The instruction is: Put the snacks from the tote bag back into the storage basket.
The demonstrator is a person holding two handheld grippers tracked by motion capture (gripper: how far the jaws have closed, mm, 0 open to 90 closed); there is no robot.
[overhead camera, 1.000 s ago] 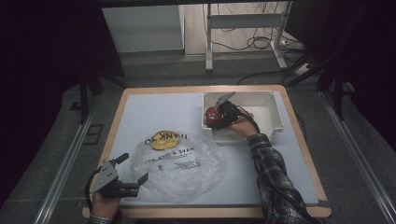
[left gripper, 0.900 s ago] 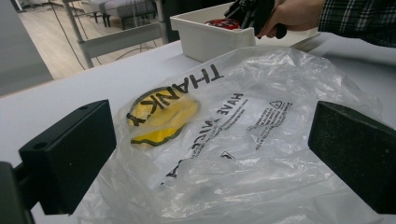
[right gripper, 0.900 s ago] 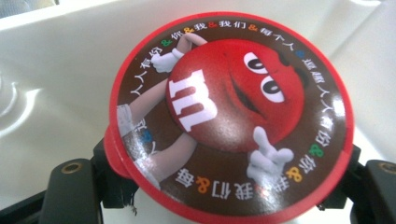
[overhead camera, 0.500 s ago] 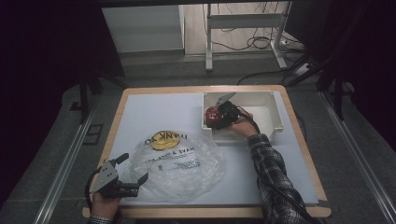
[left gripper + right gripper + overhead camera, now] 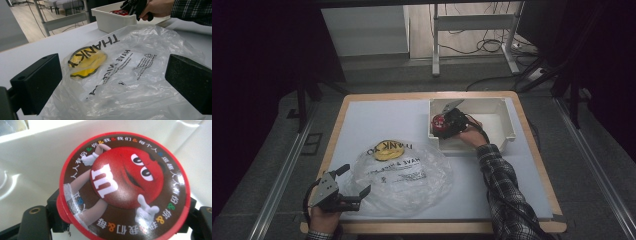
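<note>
In the white bin (image 5: 504, 125), the right tongs (image 5: 443, 125), just easing wider, still flank the red candy tub (image 5: 125, 187); it could slip. The left tongs (image 5: 353, 181) gape wide over the plastic bag (image 5: 404, 172) on the worktop (image 5: 377, 120).

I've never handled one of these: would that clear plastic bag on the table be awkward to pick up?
Probably. The bag looks thin and crinkled, so it would likely sag and fold rather than hold its shape. Its glossy film may slip between the left gripper jaws. It seems very light, so a push would likely just slide it.

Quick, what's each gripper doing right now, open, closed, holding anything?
Left gripper: open, jaws either side of the clear plastic bag, not gripping.
Right gripper: around the red candy container in the white bin, jaws just been opening.
</note>
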